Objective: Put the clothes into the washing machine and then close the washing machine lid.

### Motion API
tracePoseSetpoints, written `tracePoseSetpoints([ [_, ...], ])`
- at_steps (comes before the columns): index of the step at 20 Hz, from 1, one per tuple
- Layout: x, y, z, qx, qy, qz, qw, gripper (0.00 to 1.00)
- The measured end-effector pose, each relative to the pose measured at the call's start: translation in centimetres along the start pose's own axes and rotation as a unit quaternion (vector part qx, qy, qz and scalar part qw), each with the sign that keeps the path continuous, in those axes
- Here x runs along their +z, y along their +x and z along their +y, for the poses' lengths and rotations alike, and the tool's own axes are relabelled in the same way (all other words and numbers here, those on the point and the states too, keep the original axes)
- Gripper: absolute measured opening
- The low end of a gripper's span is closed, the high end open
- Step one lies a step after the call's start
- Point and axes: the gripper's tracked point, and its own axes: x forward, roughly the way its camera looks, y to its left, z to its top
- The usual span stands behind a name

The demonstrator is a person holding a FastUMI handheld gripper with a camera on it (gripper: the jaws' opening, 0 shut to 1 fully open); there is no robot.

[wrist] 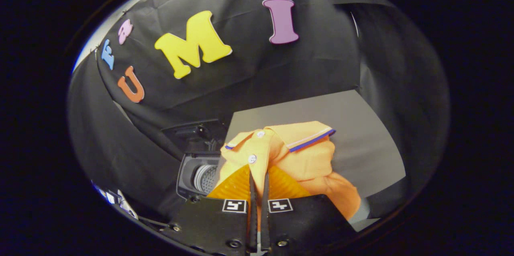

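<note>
Gripper (259,179) fingers pinched nearly together on orange shirt (297,159) placket | shirt hangs just right of washing machine (198,175) opening, above table (361,127) | judged light, limp, droopy: gather more cloth.

A grey tabletop (361,127) lies before the black cloth wall (249,75) of the booth.

One orange shirt (297,159), bunched up, with two white buttons on its placket and one collar edged by a blue stripe. One washing machine (198,177), with one open mouth showing one perforated drum. One grey table (361,127). One pair of tongs (259,179), with two fingers nearly together, pinching one fold of the shirt.
</note>
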Motion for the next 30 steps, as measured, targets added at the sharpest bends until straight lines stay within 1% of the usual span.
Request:
tracePoseSetpoints([
  [3,0.7,-2.8,3.6,0.011,-0.016,-0.026,0.999,0.07],
  [8,0.9,-6.2,10.9,0.037,-0.036,-0.059,0.997,0.07],
  [13,0.6,-7.6,18.5,0.068,-0.058,-0.076,0.993,0.07],
  [15,0.3,-7.5,21.5,0.085,-0.065,-0.075,0.991,0.07],
  [19,-0.3,-5.3,26.3,0.107,-0.068,-0.063,0.99,0.07],
  [24,-1.2,-0.9,31.3,0.14,-0.075,-0.034,0.987,0.07],
  [27,-2.0,2.7,33.1,0.151,-0.079,-0.008,0.985,0.07],
  [30,-3.0,6.8,33.8,0.153,-0.075,0.023,0.985,0.07],
])
